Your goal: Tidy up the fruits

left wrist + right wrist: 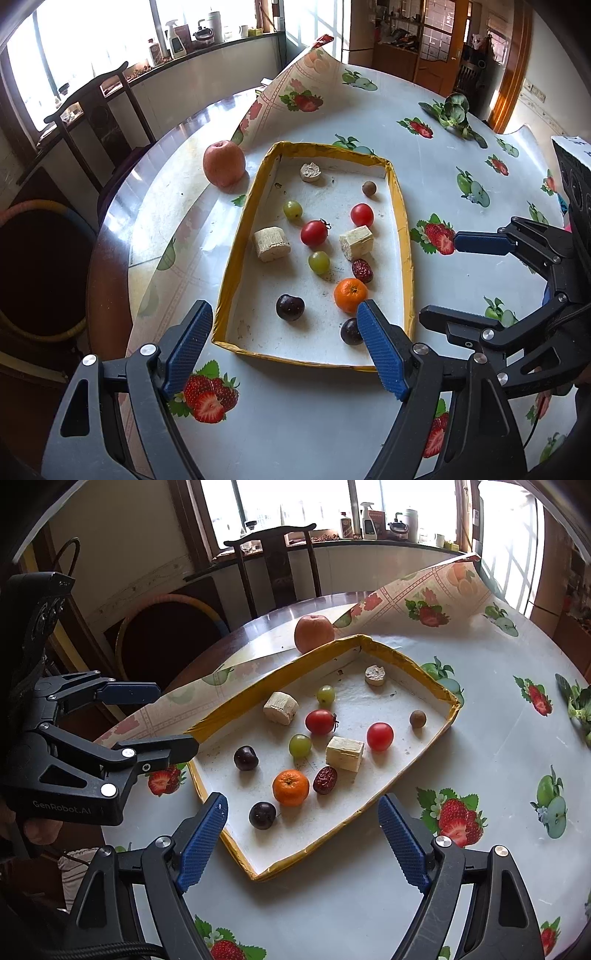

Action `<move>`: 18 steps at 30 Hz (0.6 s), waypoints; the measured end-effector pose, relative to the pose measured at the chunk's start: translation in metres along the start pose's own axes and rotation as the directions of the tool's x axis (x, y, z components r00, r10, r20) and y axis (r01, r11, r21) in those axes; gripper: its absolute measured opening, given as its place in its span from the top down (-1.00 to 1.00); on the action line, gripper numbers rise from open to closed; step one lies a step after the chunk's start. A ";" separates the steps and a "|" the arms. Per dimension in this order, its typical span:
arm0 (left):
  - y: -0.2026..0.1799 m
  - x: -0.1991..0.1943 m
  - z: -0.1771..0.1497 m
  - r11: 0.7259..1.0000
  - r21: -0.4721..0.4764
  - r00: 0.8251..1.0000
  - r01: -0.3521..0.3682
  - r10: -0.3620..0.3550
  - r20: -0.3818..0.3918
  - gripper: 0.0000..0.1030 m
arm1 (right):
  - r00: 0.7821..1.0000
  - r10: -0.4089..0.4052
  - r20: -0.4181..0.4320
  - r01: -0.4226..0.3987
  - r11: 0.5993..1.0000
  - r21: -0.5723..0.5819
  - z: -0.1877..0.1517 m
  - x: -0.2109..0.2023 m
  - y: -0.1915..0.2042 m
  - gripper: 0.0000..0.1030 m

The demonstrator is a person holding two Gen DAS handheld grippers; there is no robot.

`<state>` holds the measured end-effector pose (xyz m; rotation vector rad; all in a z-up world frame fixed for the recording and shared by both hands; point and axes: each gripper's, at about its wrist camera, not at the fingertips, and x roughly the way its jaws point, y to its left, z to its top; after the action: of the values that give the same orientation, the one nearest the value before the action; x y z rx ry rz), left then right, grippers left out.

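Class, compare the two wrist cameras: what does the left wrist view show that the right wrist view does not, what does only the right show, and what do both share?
Only the left wrist view shows the wooden doorway to another room.

Only the right wrist view shows the "GenRobot.AI" lettering on the left gripper.

Both share the yellow-rimmed tray holding the mandarin, two cherry tomatoes, two green grapes, two dark plums and a red date, with the apple outside the tray. The leafy greens also appear in both. Both grippers are open and empty, including the right gripper.

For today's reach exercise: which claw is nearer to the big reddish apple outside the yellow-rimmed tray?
Left. The left claw hovers open at the tray's near end, on the side where the big reddish apple sits. The right claw hovers open at the tray's opposite side, farther away.
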<state>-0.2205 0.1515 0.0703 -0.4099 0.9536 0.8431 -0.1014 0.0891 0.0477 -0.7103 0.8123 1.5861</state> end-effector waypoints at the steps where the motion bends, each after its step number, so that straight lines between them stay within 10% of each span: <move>1: 0.000 -0.001 -0.001 1.000 0.002 1.000 0.000 0.000 0.000 -0.57 | 1.000 0.002 -0.001 -0.002 1.000 0.003 0.000 0.000 -0.001 -0.65; 18: -0.001 0.002 -0.008 0.999 -0.016 0.999 0.033 -0.033 -0.010 -0.57 | 1.000 0.022 -0.016 -0.023 1.000 -0.015 -0.007 0.005 0.009 -0.65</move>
<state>-0.2237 0.1461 0.0644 -0.4423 0.9475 0.8196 -0.1112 0.0857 0.0405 -0.7278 0.8237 1.6099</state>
